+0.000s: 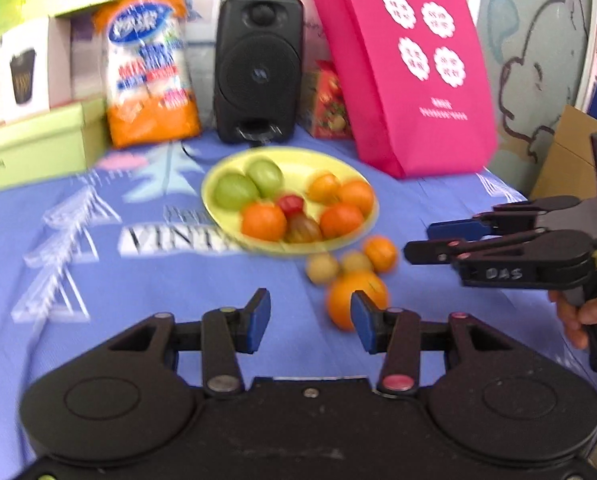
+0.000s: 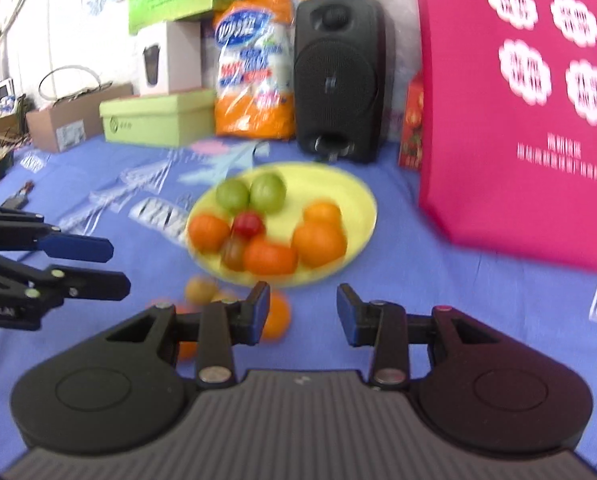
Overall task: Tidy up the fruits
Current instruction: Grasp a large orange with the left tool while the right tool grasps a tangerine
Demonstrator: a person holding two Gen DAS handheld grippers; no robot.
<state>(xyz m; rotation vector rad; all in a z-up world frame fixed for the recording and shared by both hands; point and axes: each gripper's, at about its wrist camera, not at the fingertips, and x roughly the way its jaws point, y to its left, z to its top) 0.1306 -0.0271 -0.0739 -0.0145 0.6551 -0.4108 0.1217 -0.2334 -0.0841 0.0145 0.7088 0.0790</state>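
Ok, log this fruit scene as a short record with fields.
surface: blue printed cloth
plate: yellow plate, holding green fruits, oranges and small red ones
loose fruit: large orange plus three smaller fruits on the cloth, beside the plate
left gripper: open, empty
right gripper: open, empty
behind plate: black speaker, pink bag

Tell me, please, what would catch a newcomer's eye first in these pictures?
The yellow plate in the middle of the blue cloth, heaped with oranges and green fruit, stands out first. Behind it to the right stands a bright pink bag, with a black speaker to its left. A few loose fruits, the big orange among them, lie on the cloth just in front of the plate.
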